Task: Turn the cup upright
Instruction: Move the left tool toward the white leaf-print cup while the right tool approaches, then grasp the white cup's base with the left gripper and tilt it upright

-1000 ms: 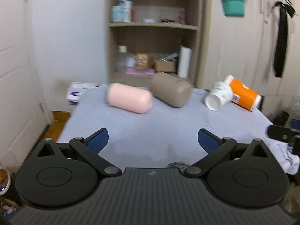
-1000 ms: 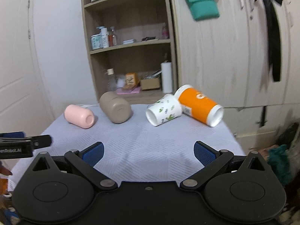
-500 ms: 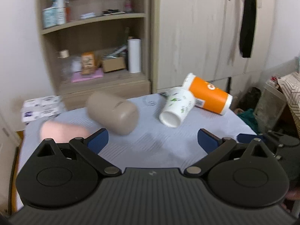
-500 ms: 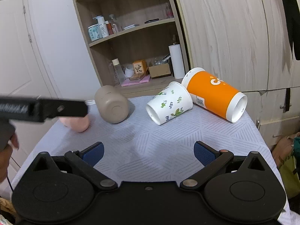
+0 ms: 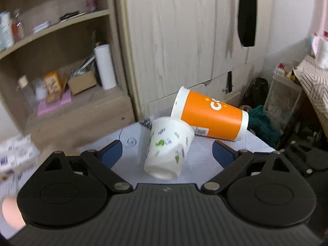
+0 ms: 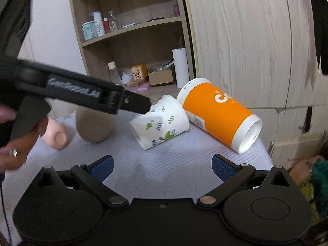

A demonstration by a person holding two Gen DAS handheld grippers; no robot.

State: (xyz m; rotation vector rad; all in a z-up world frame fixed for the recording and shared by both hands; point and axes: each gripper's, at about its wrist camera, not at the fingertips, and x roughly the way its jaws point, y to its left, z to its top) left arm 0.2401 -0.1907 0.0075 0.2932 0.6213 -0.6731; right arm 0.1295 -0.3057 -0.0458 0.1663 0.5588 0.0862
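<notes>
1. Cups on their sides on the grey tablecloth (image 6: 184,153): leaf-print white cup (image 5: 169,149) touching the orange cup (image 5: 211,119).
2. Left gripper (image 5: 167,153) spread wide, white cup between its fingers, contact unclear.
3. Right gripper (image 6: 162,166) released, empty, near the cups.
4. Tan cup (image 6: 94,126) and pink cup (image 6: 56,135) lie further left, blurred.

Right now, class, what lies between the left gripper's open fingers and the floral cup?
Nothing: in the left wrist view, only bare striped tablecloth separates the left gripper from the floral paper cup lying on its side.

Black tongs (image 5: 167,153) with blue pads (image 5: 111,153), silver screws.
</notes>
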